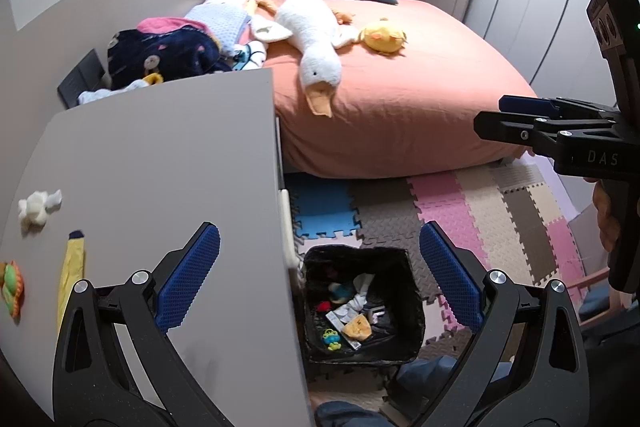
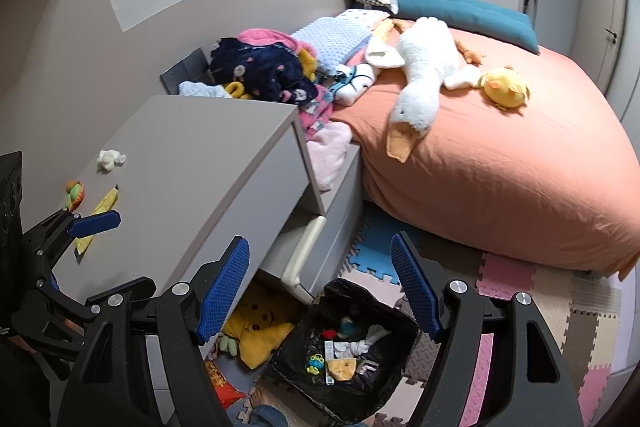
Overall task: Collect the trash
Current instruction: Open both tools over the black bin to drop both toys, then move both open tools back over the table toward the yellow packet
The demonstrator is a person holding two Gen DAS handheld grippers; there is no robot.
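Left wrist view: several scraps are already lying in the bin [image 1: 362, 307] below the wide-open, empty left gripper [image 1: 320, 277]; tissue [image 1: 38, 206] and wrapper [image 1: 72, 267] are being left on the bench [image 1: 160, 163] to its left, the right gripper [image 2: 320, 291] likewise gaping empty.

The bin [image 1: 362, 303] stands open-topped on the floor, tight beside the table [image 1: 160, 167] edge. The tissue [image 1: 38, 205], wrapper [image 1: 72, 267] and toy [image 1: 12, 287] crowd the table's left; the rest is bare.

The trash bin's [image 2: 352, 359] base is cut off by the frame edge. Beside the trash bin, the yellow plush [image 2: 256, 331] is partly hidden under the dresser [image 2: 192, 155]. Bin contents are too small to identify.
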